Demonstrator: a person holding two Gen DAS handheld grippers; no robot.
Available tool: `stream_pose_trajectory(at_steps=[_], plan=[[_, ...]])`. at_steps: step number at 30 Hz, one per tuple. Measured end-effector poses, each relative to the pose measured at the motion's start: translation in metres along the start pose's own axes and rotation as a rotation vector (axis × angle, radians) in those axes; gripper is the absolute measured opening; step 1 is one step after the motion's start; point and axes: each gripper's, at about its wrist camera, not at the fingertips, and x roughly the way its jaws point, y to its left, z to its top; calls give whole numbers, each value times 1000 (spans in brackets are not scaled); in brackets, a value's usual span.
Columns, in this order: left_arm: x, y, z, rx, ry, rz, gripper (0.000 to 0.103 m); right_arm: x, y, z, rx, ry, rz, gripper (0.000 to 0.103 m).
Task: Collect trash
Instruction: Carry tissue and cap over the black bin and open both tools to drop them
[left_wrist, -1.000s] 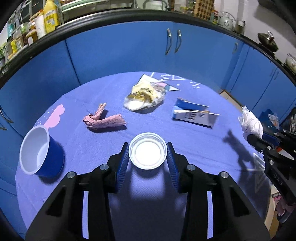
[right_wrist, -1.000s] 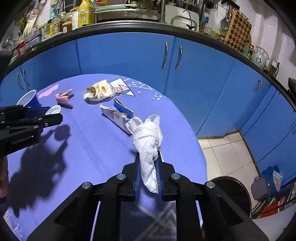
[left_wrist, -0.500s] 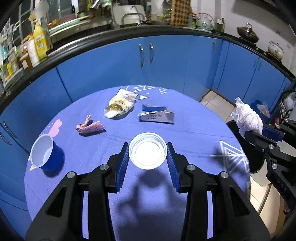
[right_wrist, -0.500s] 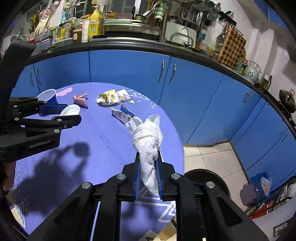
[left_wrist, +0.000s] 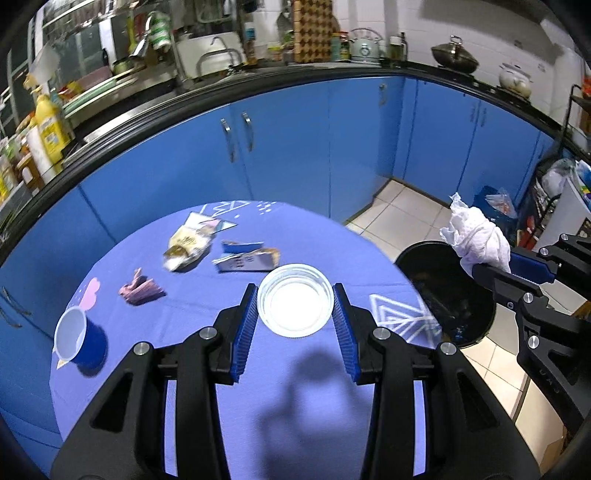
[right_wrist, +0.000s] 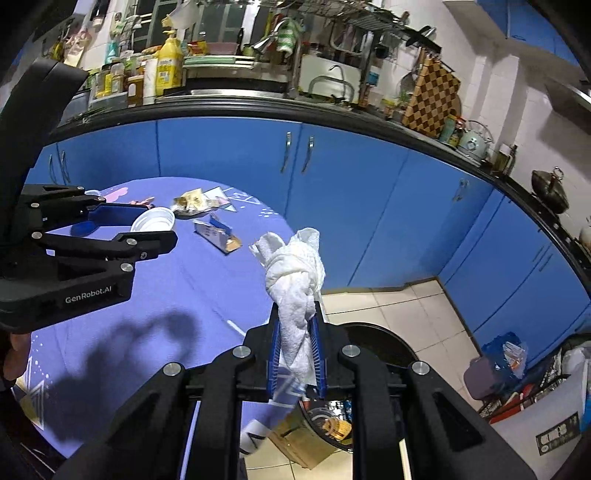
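Observation:
My left gripper (left_wrist: 295, 317) is shut on a white plastic cup (left_wrist: 295, 305) and holds it well above the round blue table (left_wrist: 280, 417). My right gripper (right_wrist: 298, 354) is shut on a crumpled white tissue (right_wrist: 295, 273) and holds it over the black trash bin (right_wrist: 380, 343) beside the table. The bin (left_wrist: 443, 288) and the tissue (left_wrist: 476, 240) also show in the left wrist view at the right. On the table lie a pink wrapper (left_wrist: 142, 290), a yellow snack bag (left_wrist: 186, 243) and a torn blue carton (left_wrist: 245, 258).
A blue paper cup (left_wrist: 79, 339) stands at the table's left edge. Blue kitchen cabinets (left_wrist: 295, 147) curve behind the table under a cluttered counter. The tiled floor (left_wrist: 402, 210) lies to the right, with bags and clutter (right_wrist: 517, 369) past the bin.
Both grippers have risen and swung right toward the bin. The cup has left the table in my left gripper. The tissue now hangs over the bin.

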Motion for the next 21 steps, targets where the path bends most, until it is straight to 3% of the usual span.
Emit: stream_pose_trajectory(at_steps=[21], plan=[[6, -67, 35, 86, -15, -40, 41, -26, -71, -2, 94, -98, -132, 17]])
